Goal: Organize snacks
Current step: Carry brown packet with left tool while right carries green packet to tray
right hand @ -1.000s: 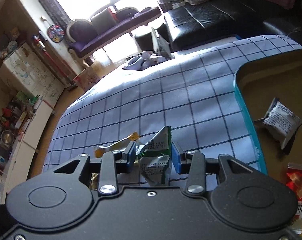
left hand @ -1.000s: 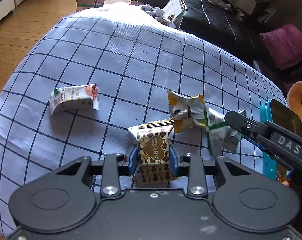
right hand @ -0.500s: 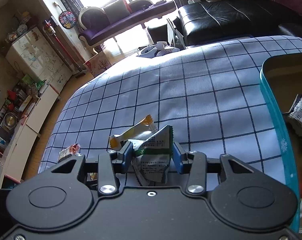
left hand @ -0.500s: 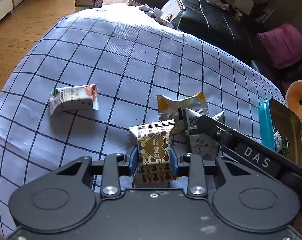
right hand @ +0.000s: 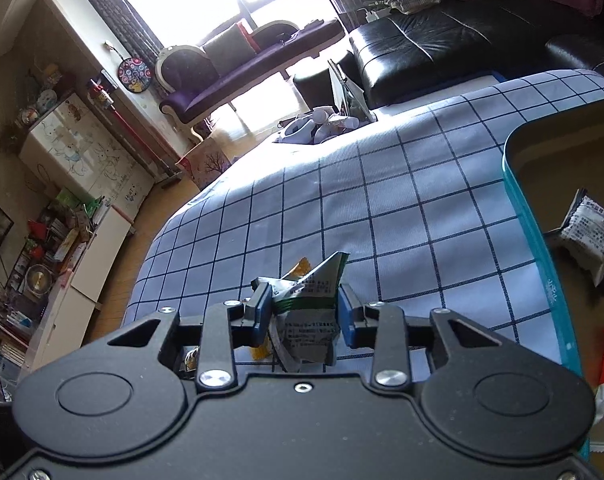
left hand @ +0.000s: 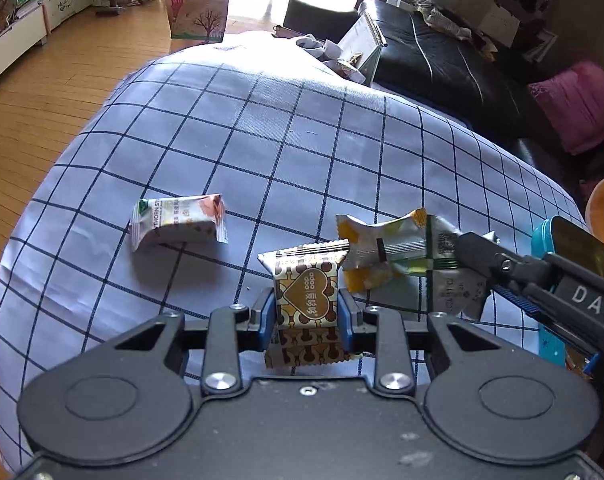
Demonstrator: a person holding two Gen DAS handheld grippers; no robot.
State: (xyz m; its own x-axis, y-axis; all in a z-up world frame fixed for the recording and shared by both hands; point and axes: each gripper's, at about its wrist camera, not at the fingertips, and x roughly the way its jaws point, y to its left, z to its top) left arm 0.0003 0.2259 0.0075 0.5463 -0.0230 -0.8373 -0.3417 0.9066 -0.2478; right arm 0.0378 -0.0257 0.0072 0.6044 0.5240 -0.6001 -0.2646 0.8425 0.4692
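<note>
I am at the pickup step: my left gripper point(left hand: 307, 308) is closing on the brown packet point(left hand: 306, 294) near the table's point(left hand: 262, 140) front edge, and my right gripper point(right hand: 304, 306) is closing on the green packet point(right hand: 308, 308) beside the tin point(right hand: 530, 236). Next, I judge, both go into the tin.

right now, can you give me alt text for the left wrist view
The left gripper pinches a brown heart-print snack packet over a blue checked tablecloth. To its right, the right gripper is closing on a green-and-white packet beside a yellow one; a fourth packet lies left.
</note>
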